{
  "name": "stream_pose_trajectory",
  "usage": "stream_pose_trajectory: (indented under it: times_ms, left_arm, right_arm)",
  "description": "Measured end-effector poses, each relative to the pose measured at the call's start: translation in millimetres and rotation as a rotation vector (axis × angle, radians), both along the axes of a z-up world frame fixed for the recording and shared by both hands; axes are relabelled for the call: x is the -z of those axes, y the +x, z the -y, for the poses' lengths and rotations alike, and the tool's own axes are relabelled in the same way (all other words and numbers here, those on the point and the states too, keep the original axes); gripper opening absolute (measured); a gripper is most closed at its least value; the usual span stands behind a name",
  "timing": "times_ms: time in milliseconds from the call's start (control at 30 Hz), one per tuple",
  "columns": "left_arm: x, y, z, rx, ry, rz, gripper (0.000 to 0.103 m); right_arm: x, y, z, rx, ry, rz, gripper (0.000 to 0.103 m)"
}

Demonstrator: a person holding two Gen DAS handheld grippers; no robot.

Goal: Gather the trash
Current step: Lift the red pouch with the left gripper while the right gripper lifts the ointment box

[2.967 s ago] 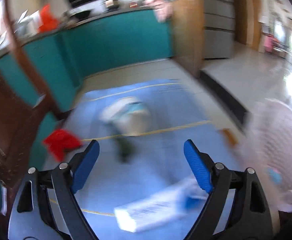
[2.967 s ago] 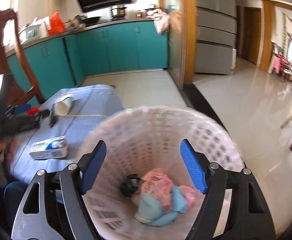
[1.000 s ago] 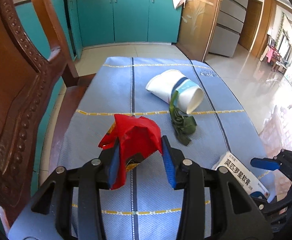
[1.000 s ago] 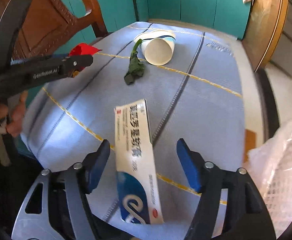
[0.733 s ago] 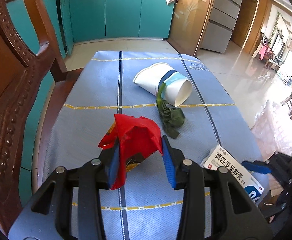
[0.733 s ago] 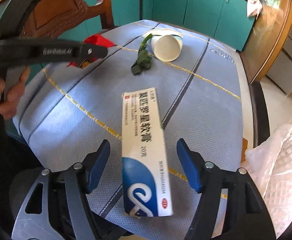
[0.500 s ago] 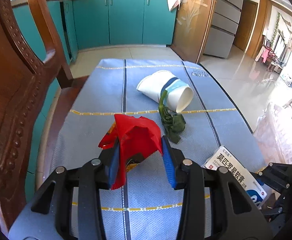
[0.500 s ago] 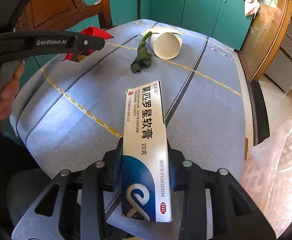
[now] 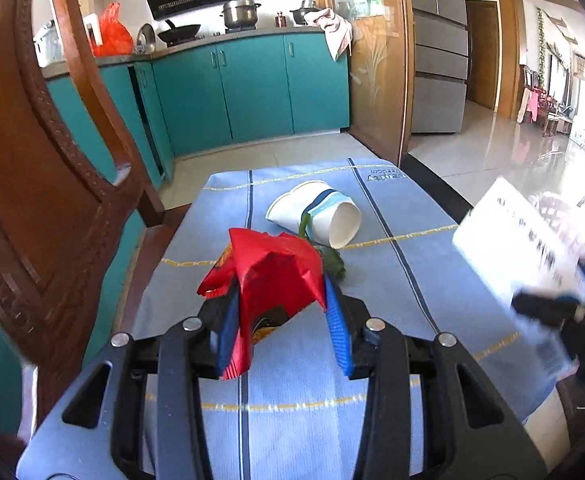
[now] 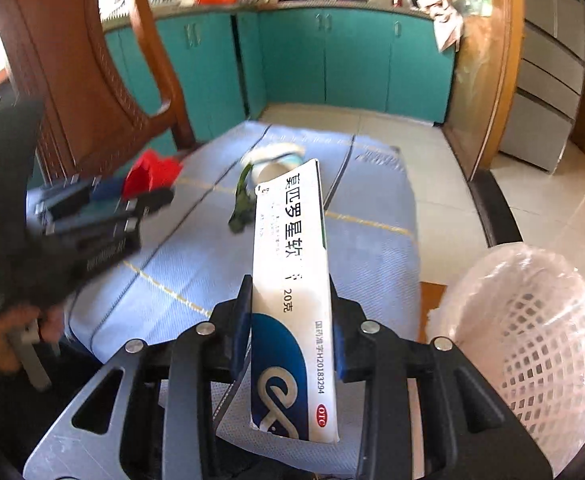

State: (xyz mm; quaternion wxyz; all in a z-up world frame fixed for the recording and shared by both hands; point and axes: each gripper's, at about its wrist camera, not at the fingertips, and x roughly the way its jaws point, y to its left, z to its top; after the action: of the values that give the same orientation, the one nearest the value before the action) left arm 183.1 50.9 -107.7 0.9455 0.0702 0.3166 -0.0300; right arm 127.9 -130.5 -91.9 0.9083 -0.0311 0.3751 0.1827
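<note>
Trash: left hand-held gripper (image 9: 280, 316) clamps red wrapper (image 9: 270, 276), right hand-held gripper (image 10: 290, 330) clamps box (image 10: 292, 280) | blue tablecloth (image 9: 380, 280) (teal kitchen cabinets (image 9: 252, 88) behind)

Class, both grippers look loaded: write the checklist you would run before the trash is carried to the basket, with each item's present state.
1. Left gripper shut on red wrapper: ok.
2. Right gripper, jaws just closing, shut on medicine box: ok.
3. Box lifted off blue cloth: ok.
4. White basket in view, mouth unobstructed: ok.
5. Paper cup and green scrap collected: not ok.
6. Room left in basket: cannot tell.
</note>
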Motion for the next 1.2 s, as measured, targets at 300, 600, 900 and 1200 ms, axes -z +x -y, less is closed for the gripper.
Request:
stream_pose_trajectory:
  times_ms: [300,600,900,1200]
  left_arm:
    - [-34,-45,9,-0.054,0.012,0.084,0.04]
    - [-40,-57,10,-0.063,-0.022,0.079,0.04]
    - [-24,-53,-17,-0.129,-0.073,0.013,0.04]
    - [-25,-57,-20,-0.136,-0.071,0.02,0.04]
  right_arm:
    - [-27,-19,17,0.019,0.057,0.07,0.033]
    - [-28,-29,14,-0.004,0.068,0.08,0.033]
    - [-19,-29,8,-0.019,0.073,0.048,0.033]
    - [-15,-28,-3,-0.032,0.06,0.042,0.033]
